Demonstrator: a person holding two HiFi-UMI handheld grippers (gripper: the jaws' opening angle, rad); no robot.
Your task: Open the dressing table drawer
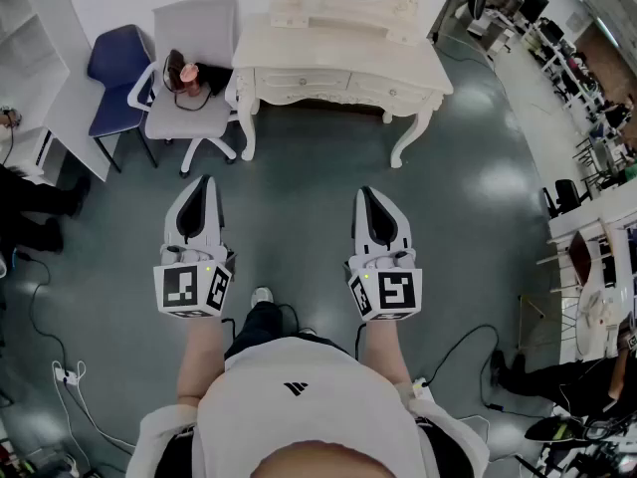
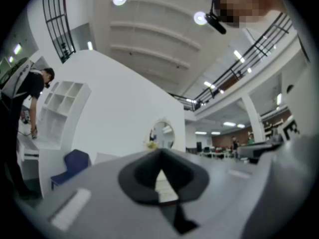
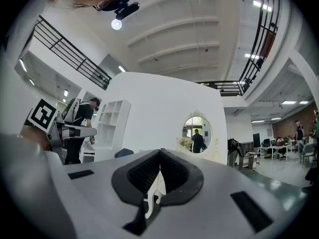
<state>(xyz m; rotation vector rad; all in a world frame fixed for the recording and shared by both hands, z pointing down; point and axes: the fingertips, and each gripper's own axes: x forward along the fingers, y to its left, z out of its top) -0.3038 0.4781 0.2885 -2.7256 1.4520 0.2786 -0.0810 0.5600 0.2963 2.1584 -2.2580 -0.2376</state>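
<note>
A cream dressing table point(image 1: 338, 53) with carved legs stands at the far side of the grey floor, its two front drawers point(image 1: 299, 81) closed. Its oval mirror point(image 3: 196, 134) shows in the right gripper view, and small in the left gripper view point(image 2: 163, 133). My left gripper point(image 1: 205, 183) and right gripper point(image 1: 367, 193) are held side by side well short of the table, pointing at it. Both have their jaws shut with nothing between them. In the gripper views the jaw tips point(image 2: 160, 152) point(image 3: 160, 152) meet.
A grey office chair point(image 1: 189, 73) with a doll-like head on its seat stands left of the table, a blue chair point(image 1: 114, 68) beyond it. A white shelf unit point(image 3: 112, 123) and a person point(image 3: 79, 121) are at the left. Cables point(image 1: 60, 366) lie on the floor.
</note>
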